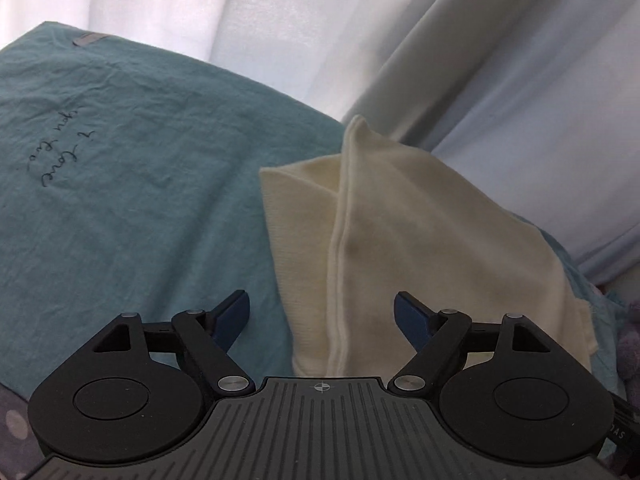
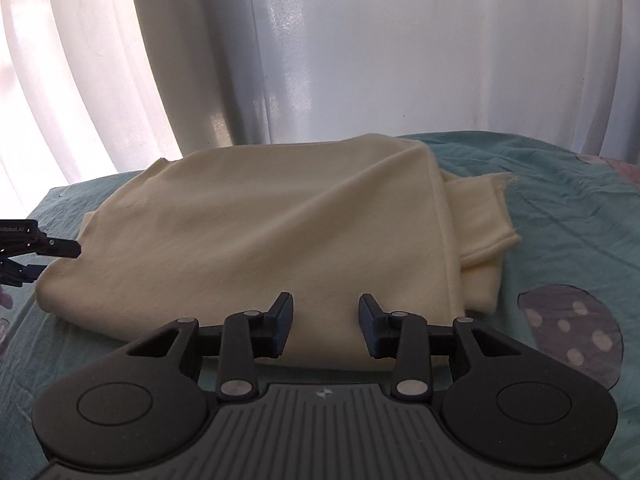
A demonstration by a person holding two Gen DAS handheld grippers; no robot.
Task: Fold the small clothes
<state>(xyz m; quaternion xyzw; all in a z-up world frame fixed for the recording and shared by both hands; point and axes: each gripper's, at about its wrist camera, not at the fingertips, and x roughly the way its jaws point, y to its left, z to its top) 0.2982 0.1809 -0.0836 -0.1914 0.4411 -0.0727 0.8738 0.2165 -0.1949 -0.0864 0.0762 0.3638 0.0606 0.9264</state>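
Observation:
A cream garment (image 2: 272, 232) lies folded on a teal bedsheet (image 2: 560, 208); a sleeve or hem end sticks out at its right (image 2: 486, 216). In the left wrist view the same garment (image 1: 420, 240) lies ahead with a seam fold running toward the camera. My left gripper (image 1: 322, 312) is open and empty, its jaws wide over the garment's near edge; it also shows at the far left of the right wrist view (image 2: 36, 256). My right gripper (image 2: 326, 320) is open and empty, just above the garment's near edge.
The teal sheet (image 1: 120, 200) carries dark handwriting print (image 1: 60, 156). White curtains (image 2: 360, 48) hang behind the bed. A grey polka-dot patch (image 2: 572, 332) lies on the sheet at the right. A purple soft item (image 1: 630, 344) sits at the right edge.

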